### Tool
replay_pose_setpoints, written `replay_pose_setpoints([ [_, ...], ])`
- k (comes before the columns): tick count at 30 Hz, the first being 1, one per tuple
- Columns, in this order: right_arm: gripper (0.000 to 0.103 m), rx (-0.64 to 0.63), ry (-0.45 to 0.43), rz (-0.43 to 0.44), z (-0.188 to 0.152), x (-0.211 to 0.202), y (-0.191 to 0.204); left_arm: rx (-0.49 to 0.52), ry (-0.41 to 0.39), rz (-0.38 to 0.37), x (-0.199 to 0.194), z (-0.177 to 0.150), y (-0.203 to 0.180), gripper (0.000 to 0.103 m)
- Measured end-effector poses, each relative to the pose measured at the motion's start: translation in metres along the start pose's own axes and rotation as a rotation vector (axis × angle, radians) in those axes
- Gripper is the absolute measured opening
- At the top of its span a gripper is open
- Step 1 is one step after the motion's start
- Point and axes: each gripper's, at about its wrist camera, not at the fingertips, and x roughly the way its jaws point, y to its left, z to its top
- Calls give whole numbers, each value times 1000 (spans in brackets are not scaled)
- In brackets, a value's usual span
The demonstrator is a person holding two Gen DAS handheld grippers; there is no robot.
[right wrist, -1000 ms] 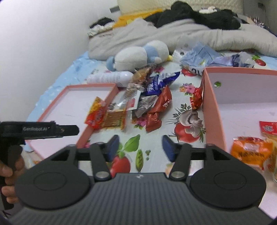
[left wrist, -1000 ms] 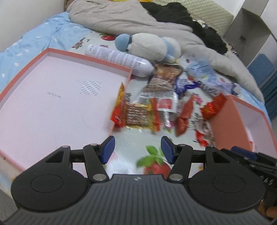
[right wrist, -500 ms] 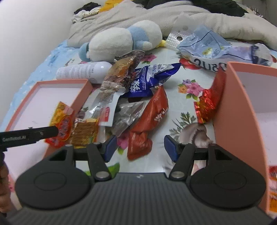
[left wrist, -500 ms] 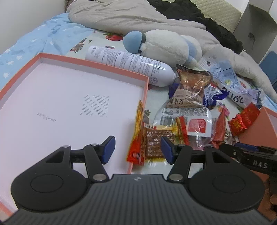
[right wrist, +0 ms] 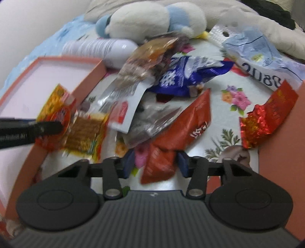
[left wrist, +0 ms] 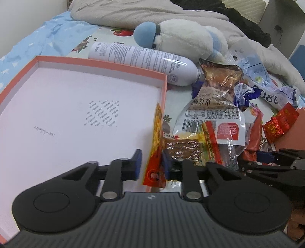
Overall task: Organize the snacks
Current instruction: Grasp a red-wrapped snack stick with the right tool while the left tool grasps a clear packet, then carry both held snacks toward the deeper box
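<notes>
Left tool: the left tool (left wrist: 150, 167) has its jaws just closing around the lower end of the yellow-and-red snack packet (left wrist: 156, 148), which stands on edge against the right wall of the salmon box lid (left wrist: 122, 65). The near pad does not seem to have met the film, so I read it as not quite clamped.

Right tool: the right tool (right wrist: 155, 165) has also just been narrowing, straddling the tail of the red snack sachet (right wrist: 183, 129) at 6 o'clock in its own view. A sliver of gap shows at each pad, so no grip yet; the frame is blurred.

Where the snacks lie: the snack heap (left wrist: 213, 118) sits on the bed between the lid at 9 o'clock and the salmon box (right wrist: 282, 145) at 3 o'clock. A crinkled red foil packet (right wrist: 266, 122) leans on that box's wall.

Doing it well: by my reading, finish each squeeze before lifting, and pinch the flat sealed edge, not the puffed middle. The yellow packet overlaps the brown-windowed one (left wrist: 181, 152), so lift straight up or the neighbour drags along. The two tools work close together; keep their paths apart.

Surface: a bed sheet (right wrist: 228, 80) printed with fruit and flowers, soft and uneven, so packets will tilt and slide.

Room: a white spray bottle (left wrist: 144, 61) and a blue-and-white plush toy (left wrist: 183, 36) lie at 12 o'clock, with a grey blanket (left wrist: 133, 13) and dark clothes heaped behind.
</notes>
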Motion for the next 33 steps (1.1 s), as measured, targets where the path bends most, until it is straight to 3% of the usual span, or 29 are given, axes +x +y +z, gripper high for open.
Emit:
replay_pose_setpoints([
  [4,38,9,1,9,-2,-6,-2,-8,-17,-9,-10,-3,0,7],
  [10,35,2,-16,-2,-12,-27,-3,-9,-42,-6,-30,-7,-5,2],
  [25,35,62,-57,17,-63,-105,1,-31,-73,-94,-105,-49,-26,0],
  [28,35,74,-56,27,-77,-117,3,-37,-54,-133,-110,-59,-27,0],
  [33,35,89,-47,40,-99,-123,5,-10,-27,-127,-101,-60,-30,1],
])
